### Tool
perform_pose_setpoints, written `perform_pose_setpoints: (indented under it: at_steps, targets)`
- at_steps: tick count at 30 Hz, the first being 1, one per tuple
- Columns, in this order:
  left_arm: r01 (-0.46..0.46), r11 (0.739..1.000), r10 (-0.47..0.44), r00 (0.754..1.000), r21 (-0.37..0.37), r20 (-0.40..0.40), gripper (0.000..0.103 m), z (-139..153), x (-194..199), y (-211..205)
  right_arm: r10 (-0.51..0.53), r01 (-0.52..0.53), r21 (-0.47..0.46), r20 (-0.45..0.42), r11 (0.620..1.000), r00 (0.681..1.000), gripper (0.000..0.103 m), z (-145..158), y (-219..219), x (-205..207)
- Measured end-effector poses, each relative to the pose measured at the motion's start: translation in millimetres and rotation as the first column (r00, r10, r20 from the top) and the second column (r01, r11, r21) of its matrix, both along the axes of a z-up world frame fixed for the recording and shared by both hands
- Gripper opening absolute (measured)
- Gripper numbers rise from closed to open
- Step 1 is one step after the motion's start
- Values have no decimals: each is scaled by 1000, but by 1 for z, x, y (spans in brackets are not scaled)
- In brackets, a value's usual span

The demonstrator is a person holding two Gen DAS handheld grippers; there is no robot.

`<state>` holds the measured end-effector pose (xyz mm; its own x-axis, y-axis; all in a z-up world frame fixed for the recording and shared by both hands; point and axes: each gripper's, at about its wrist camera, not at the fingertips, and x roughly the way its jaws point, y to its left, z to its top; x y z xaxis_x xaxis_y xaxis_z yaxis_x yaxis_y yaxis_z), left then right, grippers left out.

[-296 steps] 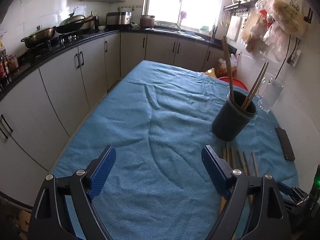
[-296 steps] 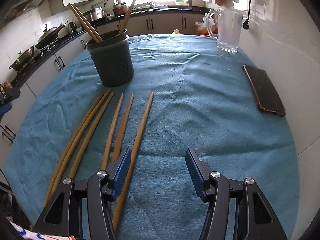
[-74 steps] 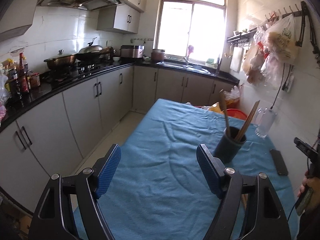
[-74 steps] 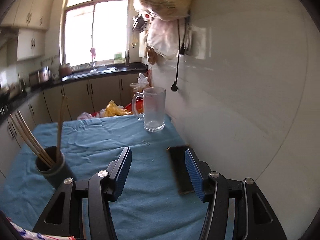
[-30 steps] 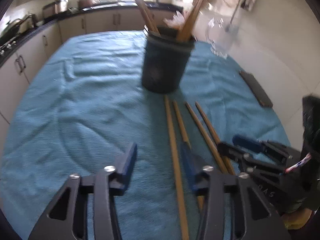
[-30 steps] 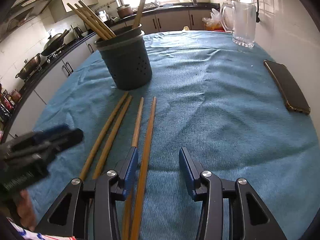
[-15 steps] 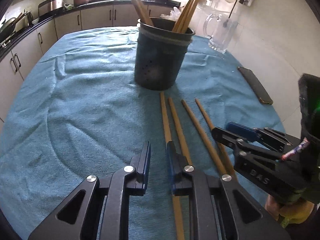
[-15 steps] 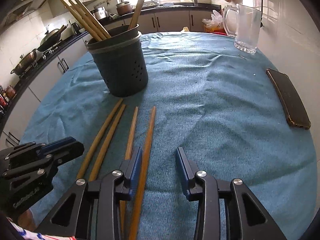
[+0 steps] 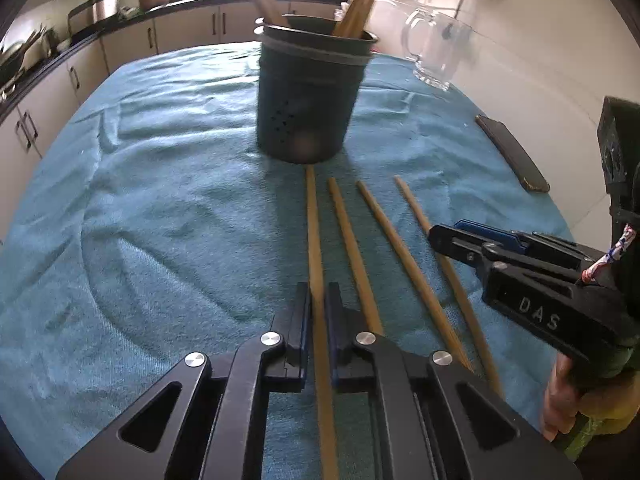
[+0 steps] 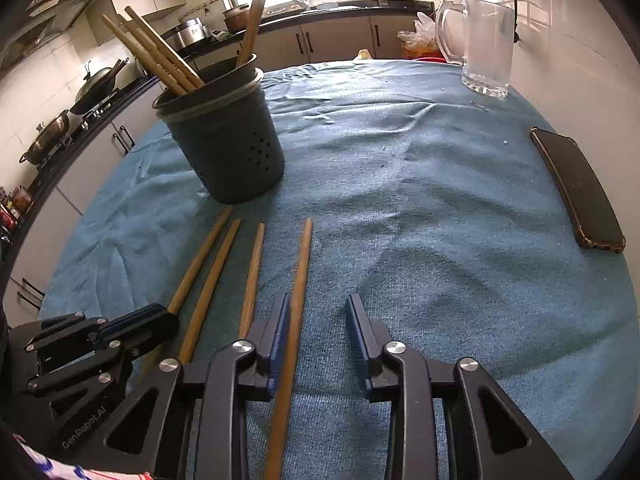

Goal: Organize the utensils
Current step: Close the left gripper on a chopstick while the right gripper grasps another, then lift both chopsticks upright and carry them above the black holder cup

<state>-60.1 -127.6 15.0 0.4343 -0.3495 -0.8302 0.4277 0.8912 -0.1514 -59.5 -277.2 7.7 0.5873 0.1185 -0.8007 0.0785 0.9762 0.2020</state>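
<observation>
On a table [image 10: 460,240] draped in blue cloth, four wooden chopsticks lay side by side in front of a dark utensil holder [image 9: 310,96]. The left wrist view showed the left tool [image 9: 318,312] clamped shut on the leftmost chopstick [image 9: 314,232], its pads pressed to the stick; the right wrist view caught that tool only from the side, its grip hidden. That right view alone showed the right tool [image 10: 318,320] with jaws closing around the rightmost chopstick [image 10: 302,264], the stick lying against the left pad [image 10: 282,328] while the other pad stood clear of it. The holder stood upright just beyond the sticks' far tips, several more chopsticks [image 10: 156,56] leaning out of it. A glass mug [image 10: 486,46] stood near the wall, and a dark phone [image 10: 578,188] lay at the table's right edge.
</observation>
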Motion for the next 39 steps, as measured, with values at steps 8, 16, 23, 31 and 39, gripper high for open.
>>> perform_pose_setpoints:
  at_steps: [8,16,23,31,39]
  targets:
    - [-47,999,45,995,-25,-84,7,1,-9,26,14,-16,-30,-52,999,999,9,1,-8,3]
    - [-13,1000,15,987,9,-162,8,4,-14,29,-18,10,-76,-101,997,995,13,1,-37,-25]
    - [10,997,-1,995,80,-104,20,5,4,7,-31,13,-136,-130,991,991,17,2,-40,-20]
    - [22,992,-13,997,121,-74,20,3,30,-11,-11,-22,-183,-174,983,985,17,2,-38,12]
    - [20,995,-15,999,94,-48,25,3,39,-19,-17,-21,-205,-180,979,983,12,3,-31,43]
